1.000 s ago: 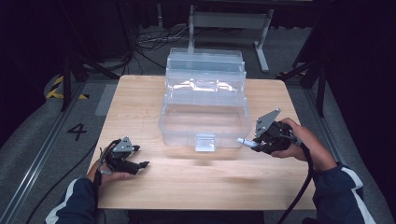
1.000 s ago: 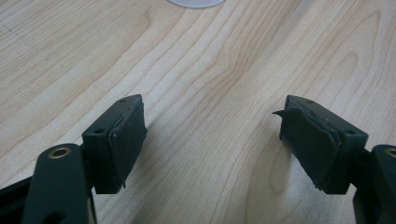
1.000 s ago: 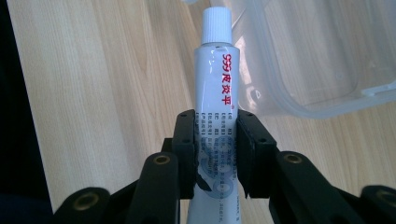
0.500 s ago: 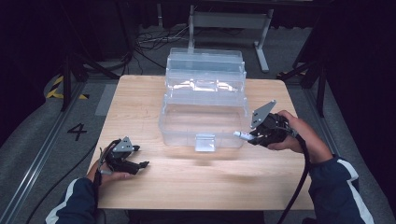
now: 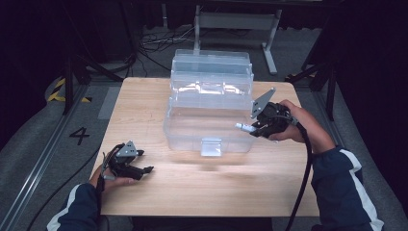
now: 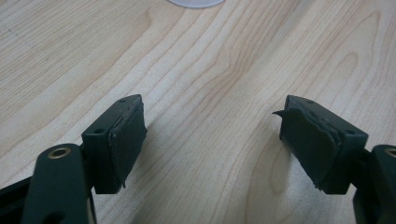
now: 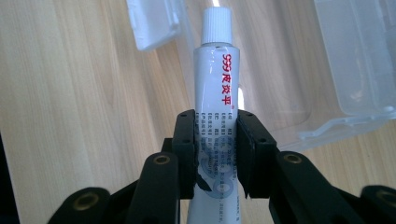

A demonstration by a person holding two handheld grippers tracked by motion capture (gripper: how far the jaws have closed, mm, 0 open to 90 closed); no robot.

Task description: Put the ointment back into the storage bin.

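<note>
A dark room with cables and metal stands surrounds a pale, wood-grained bench [image 5: 159, 202], and at the middle of the bench sits a clear plastic storage box [image 5: 209, 103] with stepped tiers and a flat latch tab on its near wall.

The right tongs [image 5: 250, 128] hang just beside the box's near right corner, clamped on a white squeeze tube with a ribbed white screw cap and red lettering [image 7: 217, 88]. In the right gripper view the jaws pinch the tube's lower body, and the cap points toward the box's transparent wall and rim. The left tongs [image 5: 143, 169] rest near the bench's front edge, well apart from the box on its near left side; the left gripper view shows their jaws spread wide over bare wood, holding nothing.

The risks lie in the grip and the approach. The tube is soft and smooth, so it may swivel or slide between the pads if its cap knocks the box's rim. A harder pinch could crush it and push at the cap. The box looks light and nothing braces it, so a bump from the right tongs could shove it across the bench. Its clear walls also make the edges hard to judge.
</note>
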